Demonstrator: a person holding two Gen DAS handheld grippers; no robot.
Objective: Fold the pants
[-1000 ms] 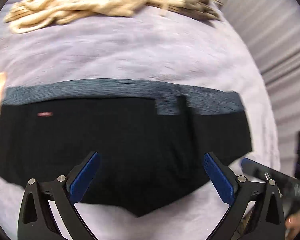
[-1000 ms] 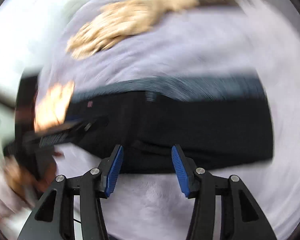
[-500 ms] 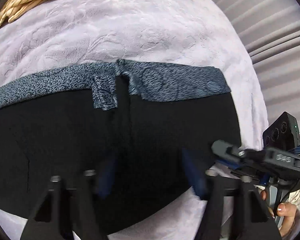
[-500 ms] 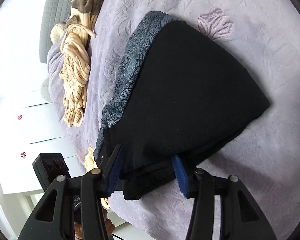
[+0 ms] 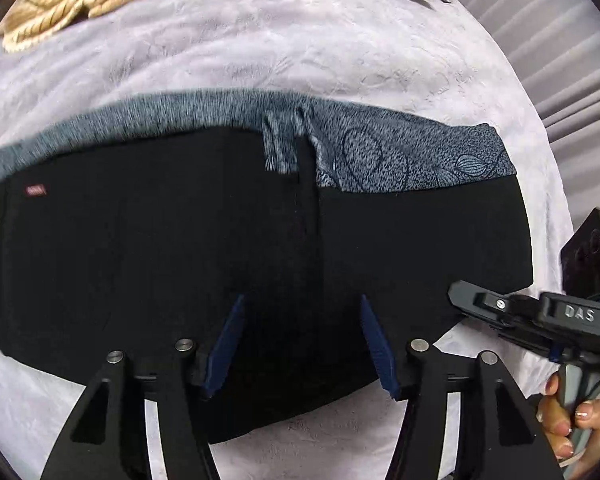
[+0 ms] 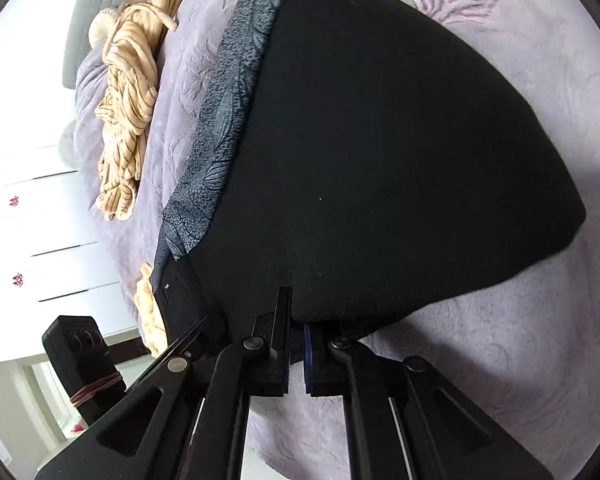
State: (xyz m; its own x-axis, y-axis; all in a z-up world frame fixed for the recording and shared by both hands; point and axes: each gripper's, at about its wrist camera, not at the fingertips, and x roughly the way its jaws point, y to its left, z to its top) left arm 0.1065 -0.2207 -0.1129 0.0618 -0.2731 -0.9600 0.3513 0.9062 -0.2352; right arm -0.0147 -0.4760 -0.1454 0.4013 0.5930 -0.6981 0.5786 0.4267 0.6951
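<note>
Lilac embossed bed cover (image 5: 300, 52) bare beyond black pants with grey patterned waistband (image 5: 180, 240). Right gripper (image 6: 298, 354) clamped on near pants edge. Left gripper (image 5: 302, 344) half-wide, opening, pants below, hem just behind.

Black pants (image 5: 180, 260), grey patterned waistband (image 5: 380, 156), lilac bedspread (image 5: 260, 48)
</note>
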